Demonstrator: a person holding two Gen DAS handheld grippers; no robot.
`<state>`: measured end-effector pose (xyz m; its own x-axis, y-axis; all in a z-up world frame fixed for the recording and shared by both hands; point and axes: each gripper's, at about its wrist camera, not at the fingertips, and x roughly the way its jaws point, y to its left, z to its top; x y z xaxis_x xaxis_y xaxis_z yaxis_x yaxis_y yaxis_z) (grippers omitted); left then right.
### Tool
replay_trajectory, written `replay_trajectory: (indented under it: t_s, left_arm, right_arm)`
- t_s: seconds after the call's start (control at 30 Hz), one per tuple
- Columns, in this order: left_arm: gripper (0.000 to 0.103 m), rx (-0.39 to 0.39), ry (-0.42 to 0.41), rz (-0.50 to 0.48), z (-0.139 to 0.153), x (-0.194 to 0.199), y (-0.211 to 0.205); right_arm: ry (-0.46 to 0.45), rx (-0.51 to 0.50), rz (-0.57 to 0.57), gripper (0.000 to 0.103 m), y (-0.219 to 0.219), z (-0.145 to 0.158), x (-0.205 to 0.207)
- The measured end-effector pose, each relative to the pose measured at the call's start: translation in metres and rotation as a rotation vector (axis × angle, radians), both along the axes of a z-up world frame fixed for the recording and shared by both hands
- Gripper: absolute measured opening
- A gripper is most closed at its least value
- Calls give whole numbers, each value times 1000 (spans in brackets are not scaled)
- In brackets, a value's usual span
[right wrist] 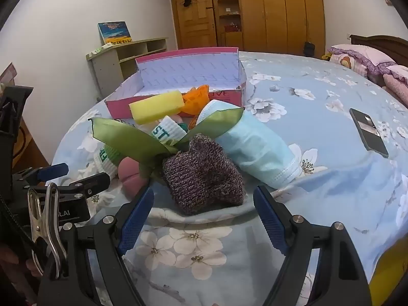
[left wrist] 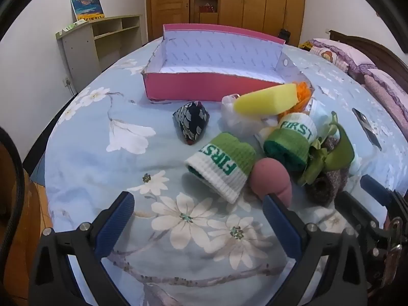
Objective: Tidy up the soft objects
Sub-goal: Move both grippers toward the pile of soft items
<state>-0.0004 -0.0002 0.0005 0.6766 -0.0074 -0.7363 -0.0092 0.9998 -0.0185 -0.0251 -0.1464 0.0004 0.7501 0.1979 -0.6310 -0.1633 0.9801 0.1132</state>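
Nothing is seen packed in the box [left wrist: 201, 86]; the soft pile [left wrist: 257, 140] lies unsorted beside it. Left gripper [left wrist: 197, 207] and right gripper [right wrist: 204, 199] are held wide, empty.

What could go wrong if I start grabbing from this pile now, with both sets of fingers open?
1. The green ribbon drapes over the knitted brown piece directly ahead of the right gripper; closing there may drag the ribbon along.
2. The yellow sponge rests on top of the heap beside the pink box and could tumble if things below shift.
3. The two grippers sit close; the left gripper could bump the right one while reaching for the pink puff.
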Motion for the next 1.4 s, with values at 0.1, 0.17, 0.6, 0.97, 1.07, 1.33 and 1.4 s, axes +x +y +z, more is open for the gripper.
replay_trajectory:
  t_s: [0.1, 0.17, 0.6, 0.97, 1.07, 1.33, 1.4]
  left_arm:
    - [102, -6, -5, -13, 2, -3, 0]
    - [102, -9, 25, -2, -3, 3, 5]
    - [96, 7, 5, -30, 1, 3, -9]
    - [92, -38, -4, -21, 3, 3, 0]
    - [92, -41, -2, -28, 3, 2, 0]
    - [90, -44, 2, -48, 3, 1, -4]
    - [89, -47, 4, -46, 2, 1, -3]
  right_arm:
    - [7, 2, -7, 82, 3, 0, -3]
    - [14, 14, -3, 82, 3, -2, -3]
    - [29, 26, -8, 82, -3, -4, 1]
    - [23, 26, -4, 82, -3, -2, 2]
    - [21, 28, -1, 82, -3, -1, 1]
    - [37, 55, -5, 82, -7, -3, 2]
    - [44, 61, -7, 82, -8, -4, 2]
